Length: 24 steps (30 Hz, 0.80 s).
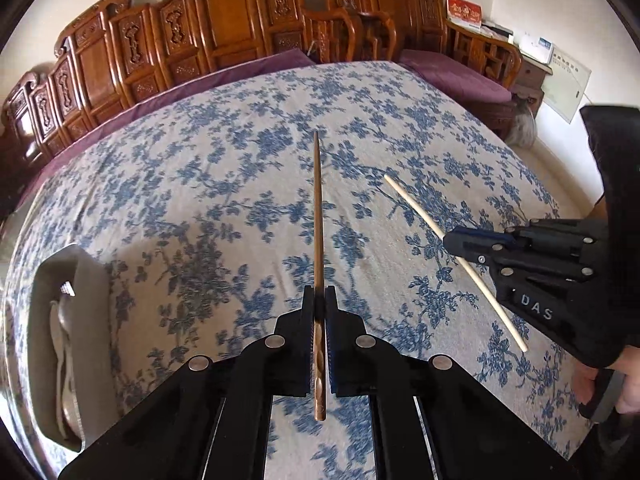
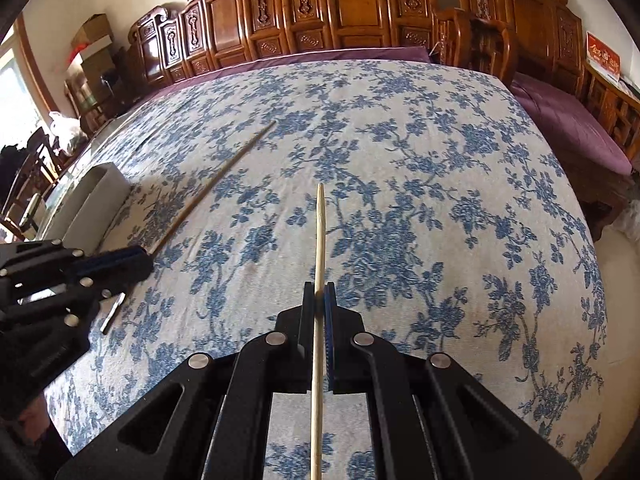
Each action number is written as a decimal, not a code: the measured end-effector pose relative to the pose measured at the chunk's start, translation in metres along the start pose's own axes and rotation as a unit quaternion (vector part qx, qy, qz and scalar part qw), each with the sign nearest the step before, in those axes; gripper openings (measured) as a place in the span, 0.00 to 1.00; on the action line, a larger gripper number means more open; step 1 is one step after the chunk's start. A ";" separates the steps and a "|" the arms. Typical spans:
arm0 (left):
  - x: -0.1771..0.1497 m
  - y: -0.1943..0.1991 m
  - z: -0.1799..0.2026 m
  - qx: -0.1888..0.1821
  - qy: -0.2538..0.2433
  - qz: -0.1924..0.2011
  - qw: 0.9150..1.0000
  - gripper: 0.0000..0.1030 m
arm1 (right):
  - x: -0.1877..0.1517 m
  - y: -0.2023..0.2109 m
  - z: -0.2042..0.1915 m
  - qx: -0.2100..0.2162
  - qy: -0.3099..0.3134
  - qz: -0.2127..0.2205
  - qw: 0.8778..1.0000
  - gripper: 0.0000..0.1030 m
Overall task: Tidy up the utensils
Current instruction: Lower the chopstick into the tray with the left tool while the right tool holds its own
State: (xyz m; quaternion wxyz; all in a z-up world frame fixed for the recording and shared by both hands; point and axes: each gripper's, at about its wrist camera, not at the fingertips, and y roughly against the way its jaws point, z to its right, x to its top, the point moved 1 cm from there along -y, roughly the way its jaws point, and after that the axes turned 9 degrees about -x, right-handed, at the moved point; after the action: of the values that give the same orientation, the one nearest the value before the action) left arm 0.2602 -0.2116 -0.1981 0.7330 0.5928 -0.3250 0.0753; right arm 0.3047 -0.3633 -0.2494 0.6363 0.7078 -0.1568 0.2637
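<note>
My left gripper (image 1: pixel 319 292) is shut on a dark brown chopstick (image 1: pixel 317 216) that points forward over the blue-flowered tablecloth (image 1: pixel 200 184). My right gripper (image 2: pixel 319 290) is shut on a pale wooden chopstick (image 2: pixel 319 232), also pointing forward above the cloth. In the left wrist view the right gripper (image 1: pixel 452 240) holds the pale chopstick (image 1: pixel 412 204) at the right. In the right wrist view the left gripper (image 2: pixel 146 258) holds the brown chopstick (image 2: pixel 224 172) at the left. A grey utensil tray (image 1: pixel 86 280) with metal spoons (image 1: pixel 64 344) lies at the left.
Carved wooden chairs (image 1: pixel 224 20) and purple cushions (image 1: pixel 452 72) stand behind the table. The grey tray (image 2: pixel 94 196) sits near the table's left edge. A small metal piece (image 2: pixel 112 314) lies on the cloth under the left gripper. Boxes (image 2: pixel 92 40) stand at the far left.
</note>
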 end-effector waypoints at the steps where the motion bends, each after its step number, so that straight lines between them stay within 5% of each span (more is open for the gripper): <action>1: -0.001 0.005 -0.003 0.001 0.001 0.003 1.000 0.04 | 0.000 0.000 -0.003 0.002 0.002 0.000 1.000 0.05; 24: -0.038 0.090 -0.093 0.036 0.040 0.043 0.998 0.04 | -0.015 0.013 -0.089 0.007 0.069 0.006 0.998 0.05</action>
State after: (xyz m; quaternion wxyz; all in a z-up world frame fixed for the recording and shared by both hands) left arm 0.2216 -0.0899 -0.1539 0.7195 0.6009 -0.3176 0.1427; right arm 0.2699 -0.2788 -0.2422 0.6393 0.6911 -0.1150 0.3168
